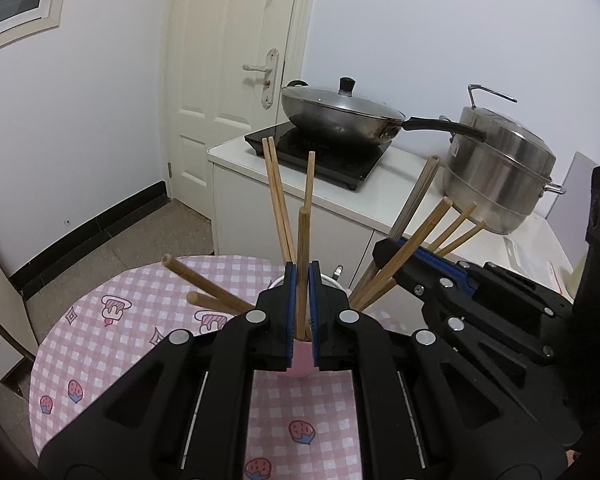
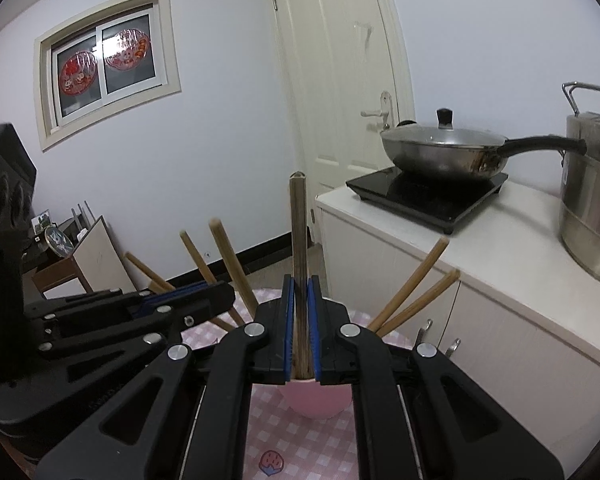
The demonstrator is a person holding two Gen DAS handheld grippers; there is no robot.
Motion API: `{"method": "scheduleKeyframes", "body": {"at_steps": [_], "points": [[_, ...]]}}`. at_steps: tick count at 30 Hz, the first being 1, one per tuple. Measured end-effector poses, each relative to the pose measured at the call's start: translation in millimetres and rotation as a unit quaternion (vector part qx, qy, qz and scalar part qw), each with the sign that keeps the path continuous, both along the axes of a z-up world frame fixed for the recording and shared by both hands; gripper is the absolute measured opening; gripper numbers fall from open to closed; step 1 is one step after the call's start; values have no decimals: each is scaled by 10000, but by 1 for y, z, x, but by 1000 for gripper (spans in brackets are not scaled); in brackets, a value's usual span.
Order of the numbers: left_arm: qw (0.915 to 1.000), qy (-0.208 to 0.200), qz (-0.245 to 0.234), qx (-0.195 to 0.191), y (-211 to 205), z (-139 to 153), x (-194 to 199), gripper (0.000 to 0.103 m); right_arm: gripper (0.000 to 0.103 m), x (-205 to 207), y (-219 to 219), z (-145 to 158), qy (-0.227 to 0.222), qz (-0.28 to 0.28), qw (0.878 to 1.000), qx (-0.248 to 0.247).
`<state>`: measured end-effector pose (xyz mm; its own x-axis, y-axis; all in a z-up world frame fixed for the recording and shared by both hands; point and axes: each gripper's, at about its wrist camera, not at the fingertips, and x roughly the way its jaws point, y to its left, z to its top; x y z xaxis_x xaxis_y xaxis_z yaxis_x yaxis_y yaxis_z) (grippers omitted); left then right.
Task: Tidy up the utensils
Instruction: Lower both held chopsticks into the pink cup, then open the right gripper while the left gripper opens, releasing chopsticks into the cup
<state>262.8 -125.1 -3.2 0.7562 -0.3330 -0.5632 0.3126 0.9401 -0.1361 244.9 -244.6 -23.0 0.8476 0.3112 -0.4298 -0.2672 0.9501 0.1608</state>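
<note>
A pink cup (image 1: 302, 360) stands on the round table with the pink checked cloth (image 1: 140, 340) and holds several wooden chopsticks fanned outward. My left gripper (image 1: 302, 276) is shut on one upright light wooden chopstick (image 1: 302, 248) whose lower end is in the cup. My right gripper (image 2: 301, 284) is shut on a darker chopstick (image 2: 299, 232), upright over the same cup (image 2: 316, 398). In the left wrist view the right gripper (image 1: 384, 250) comes in from the right beside other chopsticks (image 1: 420, 240). In the right wrist view the left gripper (image 2: 224, 292) comes in from the left.
A white counter (image 1: 400, 172) behind the table carries a black induction hob (image 1: 320, 152) with a lidded wok (image 1: 340, 114) and a steel steamer pot (image 1: 500, 168). A white door (image 1: 236, 60) is behind. Metal spoon handles (image 2: 424, 330) stick up at the cup's right.
</note>
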Motion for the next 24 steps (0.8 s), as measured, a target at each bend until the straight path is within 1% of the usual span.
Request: {"method": "scheduleKeyframes", "body": {"at_steps": [7,9,11,14,18,23,24], "points": [[10000,-10,9,28,4,3,-5,7,7,-5,-3,-4,128,-12,9998,119],[10000,-36,34,57,6,4,-8,7,13,-8,-5,-3,143,-24,9997,174],[9999,-73,66,50,9,7,-11,7,28,-11,-6,-3,142,-51,9997,212],[9999,-75,58,47,13,9,-16,7,38,-17,-7,0,115,-99,9997,212],[9999,-114,92,49,19,11,-26,7,43,-27,-8,5,63,-97,9997,220],[9996,-169,242,9,31,14,-38,7,48,-40,-7,13,-25,-162,9997,179],[9992,-207,342,5,35,15,-43,7,49,-44,-7,14,-38,-200,9997,155]]}}
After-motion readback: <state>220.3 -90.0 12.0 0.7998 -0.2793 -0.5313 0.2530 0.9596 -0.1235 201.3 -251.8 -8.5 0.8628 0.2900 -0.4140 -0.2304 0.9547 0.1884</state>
